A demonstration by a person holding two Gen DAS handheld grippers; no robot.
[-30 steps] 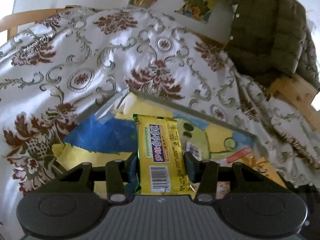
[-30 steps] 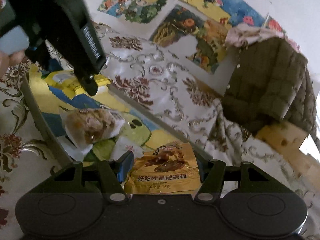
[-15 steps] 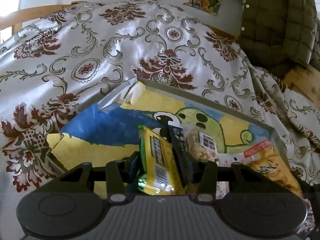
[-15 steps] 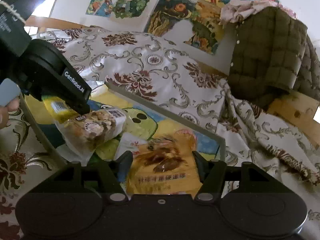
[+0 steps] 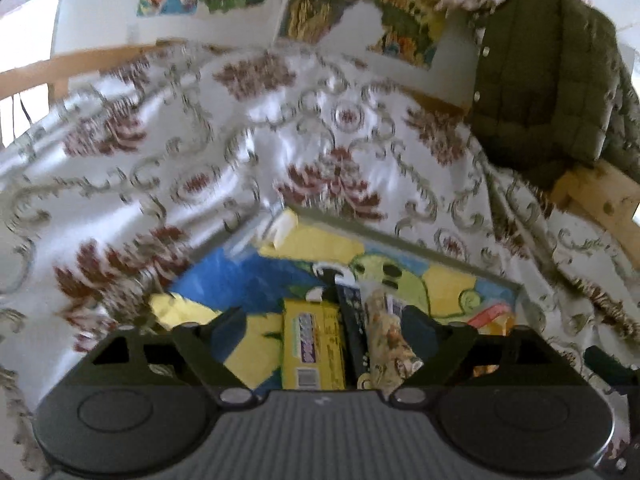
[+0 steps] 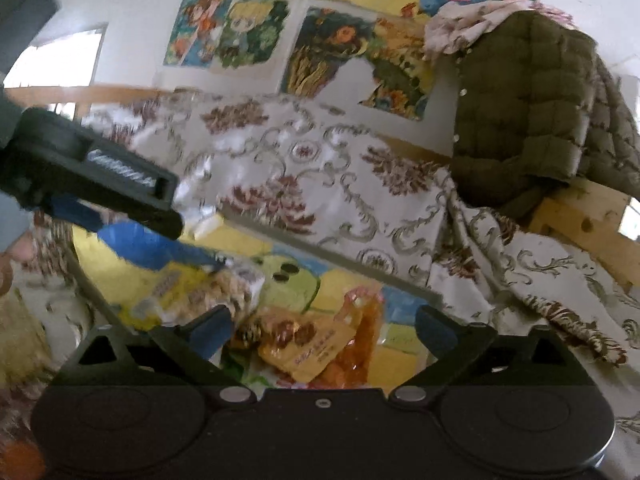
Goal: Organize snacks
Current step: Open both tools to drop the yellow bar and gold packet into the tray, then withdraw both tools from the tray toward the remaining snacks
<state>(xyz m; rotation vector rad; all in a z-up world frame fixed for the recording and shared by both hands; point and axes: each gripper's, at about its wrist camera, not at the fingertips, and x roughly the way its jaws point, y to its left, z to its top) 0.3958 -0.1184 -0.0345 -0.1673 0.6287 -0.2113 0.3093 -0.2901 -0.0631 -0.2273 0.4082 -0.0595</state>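
Both grippers hang over the tray (image 5: 400,240), spread wide and holding nothing. The yellow bar (image 5: 314,346) lies flat on the tray floor directly ahead of the left gripper (image 5: 320,320), its long axis running straight away from that gripper, barcode end nearest. The nut pack (image 5: 390,340) lies touching the bar's right side, roughly parallel. The orange pouch (image 6: 320,344) lies toward the tray's right end, between the right gripper's (image 6: 324,320) fingers (tilted, long axis slanting).

I see a floral cloth (image 5: 248,152) over the tabletop, an olive quilted jacket (image 6: 532,112) hanging far right, and cartoon posters (image 6: 240,32) on the far wall.
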